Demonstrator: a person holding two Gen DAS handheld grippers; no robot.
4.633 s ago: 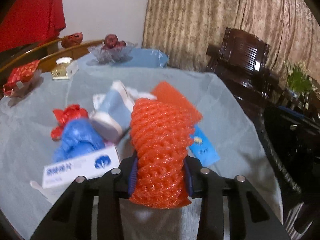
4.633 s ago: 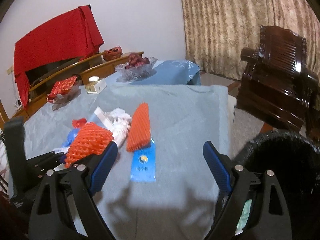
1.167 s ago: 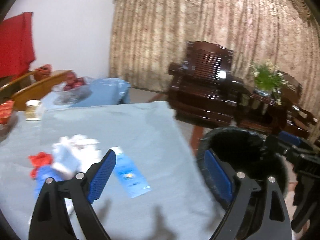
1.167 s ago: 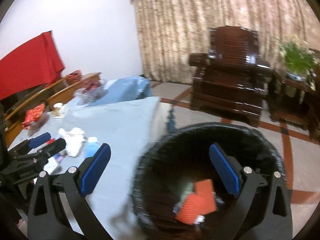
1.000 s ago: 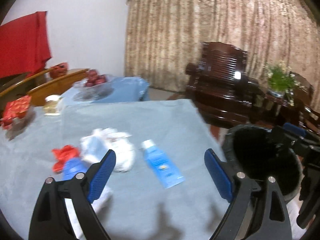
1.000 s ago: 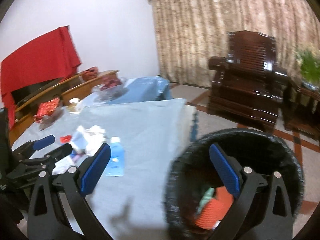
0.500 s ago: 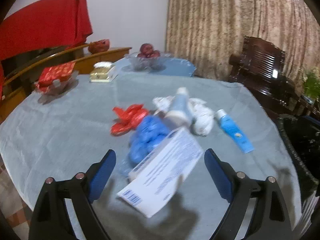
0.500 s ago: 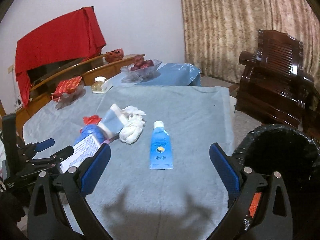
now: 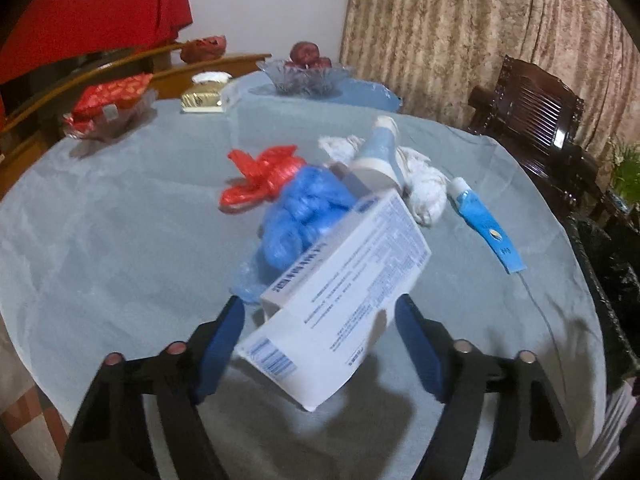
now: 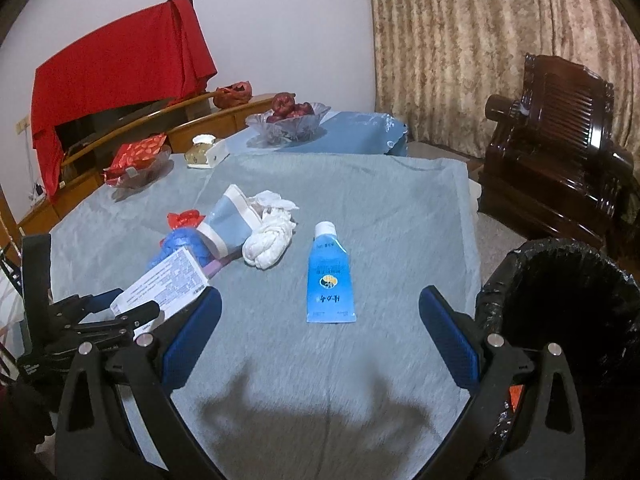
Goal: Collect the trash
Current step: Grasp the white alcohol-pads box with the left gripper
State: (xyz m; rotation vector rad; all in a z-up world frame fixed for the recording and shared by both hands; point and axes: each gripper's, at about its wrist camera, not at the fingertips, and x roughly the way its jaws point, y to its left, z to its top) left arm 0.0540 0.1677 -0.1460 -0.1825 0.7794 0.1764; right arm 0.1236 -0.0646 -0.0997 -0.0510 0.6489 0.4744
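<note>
A white printed box [image 9: 344,280] leans on a blue plastic bag [image 9: 304,208] in the trash pile on the grey tablecloth [image 9: 120,240]. My left gripper [image 9: 318,302] straddles the box; its jaws are closing and the pads stand just off the box's sides. The right wrist view shows the same left gripper [image 10: 132,308] at the box [image 10: 168,280]. My right gripper [image 10: 320,294] is open, low over the table, with a flat blue tube [image 10: 330,276] lying just ahead between its fingers. A black-lined bin [image 10: 560,300] stands to the right.
The pile also holds a red wrapper [image 9: 260,176], a pale blue and white pack [image 9: 380,160] and a white crumpled rag [image 9: 424,188]. A glass fruit bowl [image 10: 288,120], a gold box [image 10: 202,152] and a red packet [image 10: 136,156] sit at the far edge. A dark wooden armchair [image 10: 560,140] stands behind the bin.
Both grippers swung left from the bin to the table. The left one came down on the pile and its jaws narrowed around the white box. The right one now hangs over the blue tube.
</note>
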